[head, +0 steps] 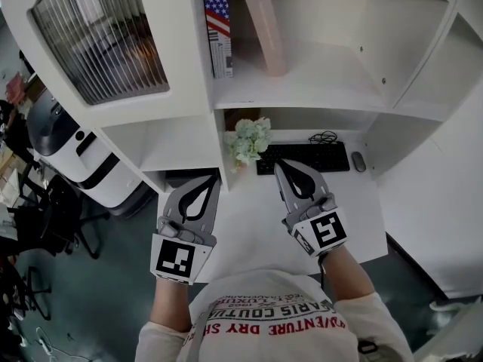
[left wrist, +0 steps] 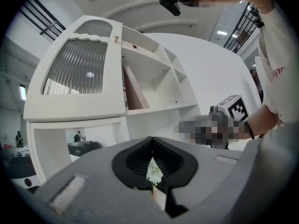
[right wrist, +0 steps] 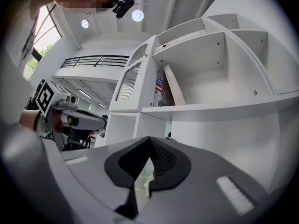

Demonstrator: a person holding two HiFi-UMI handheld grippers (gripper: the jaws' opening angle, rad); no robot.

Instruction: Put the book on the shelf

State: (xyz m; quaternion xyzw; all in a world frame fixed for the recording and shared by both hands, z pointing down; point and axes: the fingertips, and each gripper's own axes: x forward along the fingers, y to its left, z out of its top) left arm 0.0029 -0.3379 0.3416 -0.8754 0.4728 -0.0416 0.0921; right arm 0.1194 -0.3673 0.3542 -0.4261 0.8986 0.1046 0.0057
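Note:
A pinkish-brown book point(head: 265, 23) leans against a flag-covered book point(head: 217, 23) on the white shelf point(head: 302, 89). The left gripper view also shows the leaning book point(left wrist: 136, 89), and in the right gripper view it point(right wrist: 172, 85) stands beside the flag-covered book point(right wrist: 160, 88). Both grippers hover low over the desk, below the shelf. My left gripper point(head: 216, 176) is shut and holds nothing; its jaw tips meet point(left wrist: 152, 140). My right gripper point(head: 278, 163) is likewise shut and empty point(right wrist: 149, 139). They are side by side, tips pointing toward the shelf unit.
A small potted plant point(head: 249, 140), a black keyboard point(head: 309, 157) and a mouse point(head: 358, 161) sit on the white desk point(head: 249, 225) under the shelf. A cabinet door with ribbed glass point(head: 98, 36) is at upper left. A white and black machine point(head: 72, 145) stands on the floor at left.

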